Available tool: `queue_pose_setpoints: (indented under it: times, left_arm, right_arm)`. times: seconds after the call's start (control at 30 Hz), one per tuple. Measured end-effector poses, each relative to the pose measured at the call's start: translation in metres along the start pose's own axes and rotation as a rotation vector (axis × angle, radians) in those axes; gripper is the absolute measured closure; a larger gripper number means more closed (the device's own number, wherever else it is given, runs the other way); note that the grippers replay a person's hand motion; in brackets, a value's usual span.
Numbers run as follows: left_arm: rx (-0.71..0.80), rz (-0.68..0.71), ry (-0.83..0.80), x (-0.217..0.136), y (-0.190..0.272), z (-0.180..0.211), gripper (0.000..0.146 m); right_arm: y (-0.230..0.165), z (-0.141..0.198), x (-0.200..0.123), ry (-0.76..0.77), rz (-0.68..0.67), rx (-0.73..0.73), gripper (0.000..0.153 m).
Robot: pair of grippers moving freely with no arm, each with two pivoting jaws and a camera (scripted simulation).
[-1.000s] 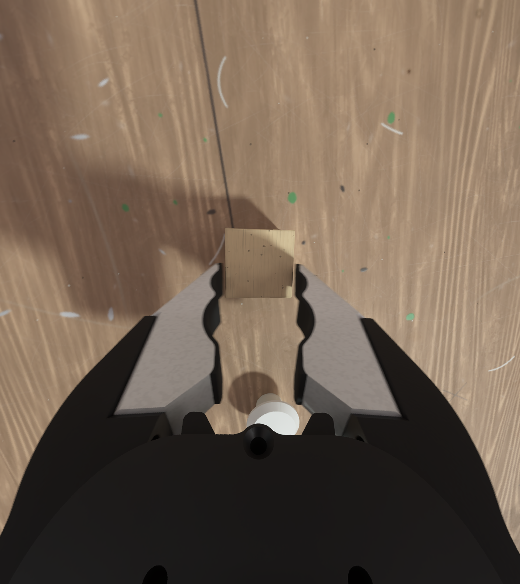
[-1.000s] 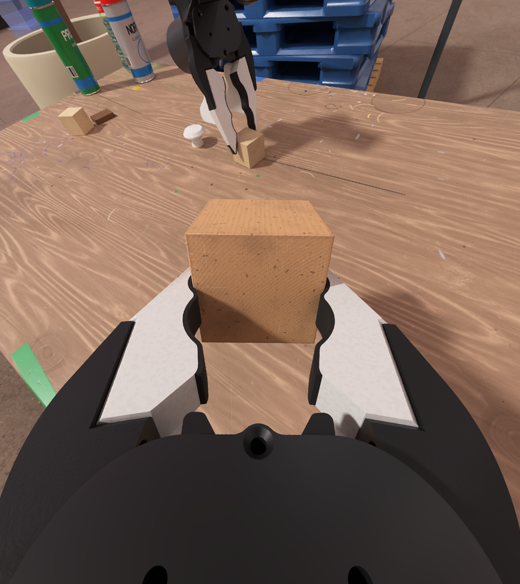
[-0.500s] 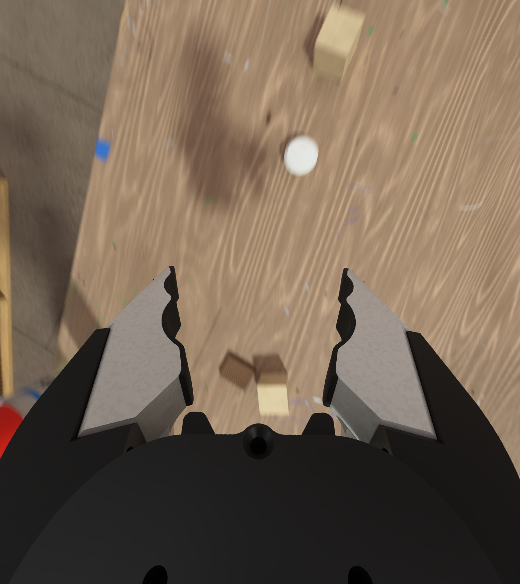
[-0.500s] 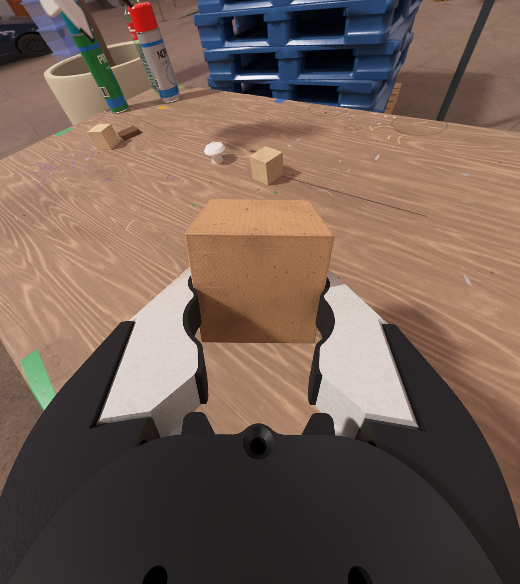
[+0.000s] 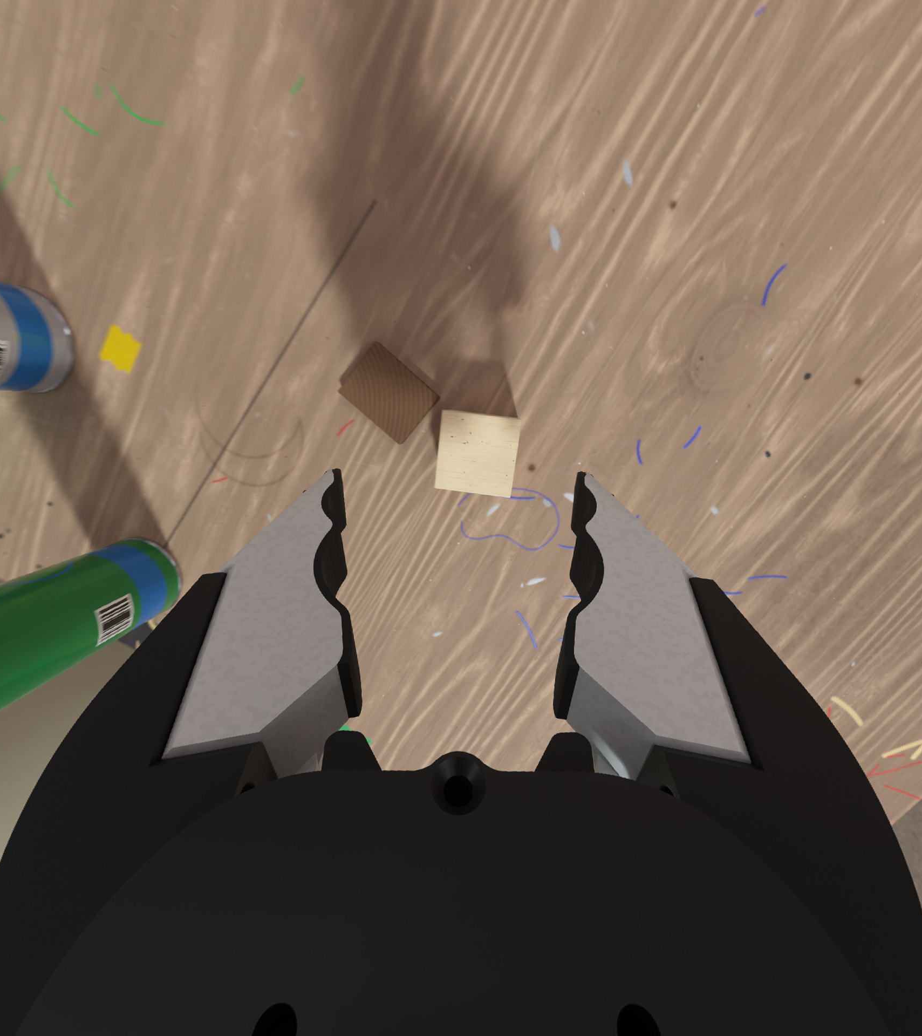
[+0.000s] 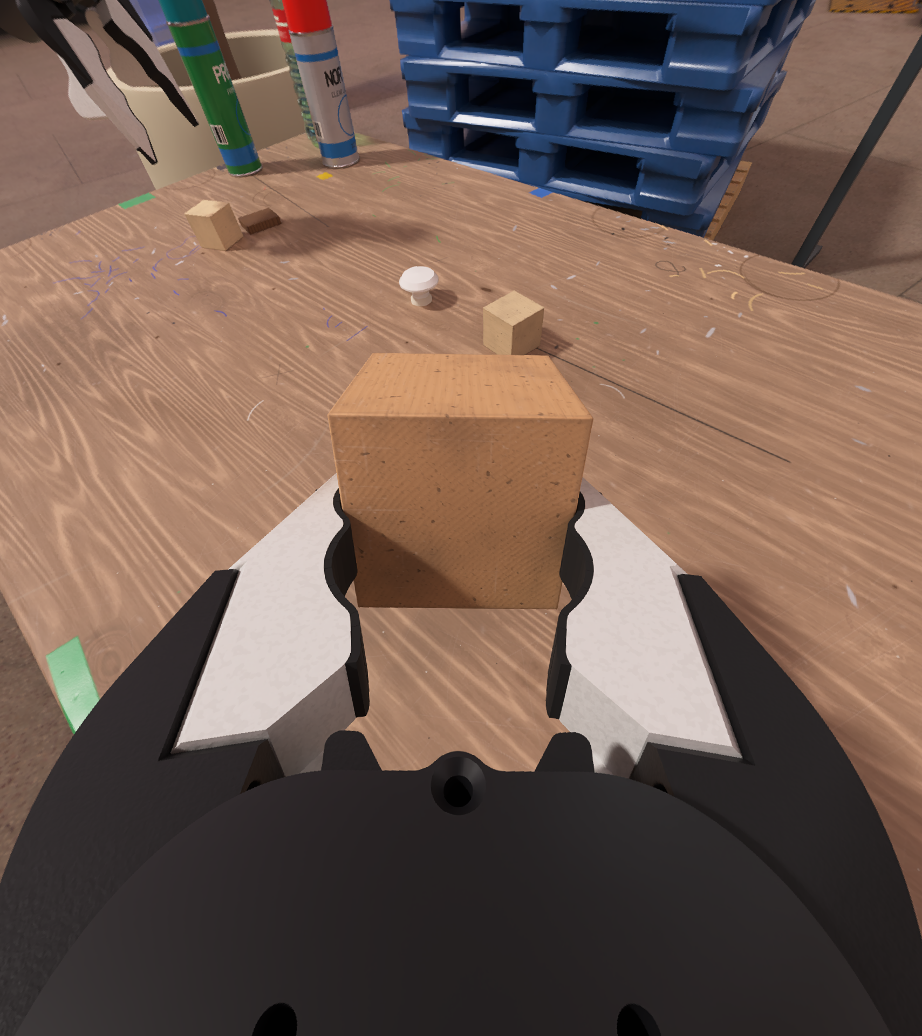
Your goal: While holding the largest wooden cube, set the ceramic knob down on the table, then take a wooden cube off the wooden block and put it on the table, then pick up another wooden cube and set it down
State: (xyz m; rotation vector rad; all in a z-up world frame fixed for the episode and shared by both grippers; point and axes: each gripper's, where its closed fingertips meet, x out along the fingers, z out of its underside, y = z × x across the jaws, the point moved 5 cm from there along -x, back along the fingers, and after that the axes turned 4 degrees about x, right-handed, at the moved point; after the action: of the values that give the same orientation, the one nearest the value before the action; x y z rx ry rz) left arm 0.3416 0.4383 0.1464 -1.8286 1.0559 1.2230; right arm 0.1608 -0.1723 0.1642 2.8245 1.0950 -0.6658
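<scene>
The right tongs (image 6: 458, 552) are clamped on the largest wooden cube (image 6: 458, 482), an orange-brown block with dark specks, one grey finger pressed flat against each side. The cube sits above the brown plywood bench (image 6: 111, 437), tilted slightly toward the camera so its top face shows.

Past it, at about 1 o'clock from the held cube, a small pale wooden cube (image 6: 512, 322) rests on the bench. Just beside that one, at its 10 o'clock, the white mushroom-shaped ceramic knob (image 6: 418, 285) stands on its stem on the bench surface. Farther off, at 11 o'clock, a second small pale wooden cube (image 6: 213, 224) sits next to a flat dark-brown wooden block (image 6: 260, 220); they look close, but contact cannot be judged from here.

The left tongs (image 5: 457, 476) hang above the bench with their fingers spread wide and nothing between them, pointing down. In the left wrist view, that second pale cube (image 5: 478, 453) lies on the bench just beyond the fingertips at 12 o'clock, with the dark-brown block (image 5: 388, 392) at its 10 o'clock, corners nearly meeting.

At 9 o'clock in that view stand a grey-and-blue spray can (image 5: 4, 336) and a green spray can (image 5: 49, 622). From the right wrist view, a cream round tub (image 6: 256, 95) stands behind the cans, and stacked blue plastic pallets (image 6: 587, 95) sit beyond the bench's far edge.
</scene>
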Motion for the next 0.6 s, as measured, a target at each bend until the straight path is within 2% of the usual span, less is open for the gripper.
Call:
queue_pose_setpoints:
  times: [0.2,0.47,0.5,0.6]
  left_arm:
    - [0.037,0.073,-0.092,0.03,0.003,0.005,0.067]
    - [0.071,0.093,-0.206,0.06,0.002,0.011,0.077]
    - [0.075,0.1,-0.226,0.064,0.003,0.013,0.08]
    - [0.075,0.131,-0.26,0.068,0.003,0.016,0.104]
  right_arm:
    - [-0.005,-0.002,0.002,-0.019,0.011,-0.009,0.079]
    - [-0.006,-0.004,0.004,-0.033,0.015,-0.014,0.079]
    - [-0.006,-0.004,0.004,-0.033,0.015,-0.013,0.079]
    - [-0.005,-0.003,0.003,-0.027,0.018,-0.009,0.079]
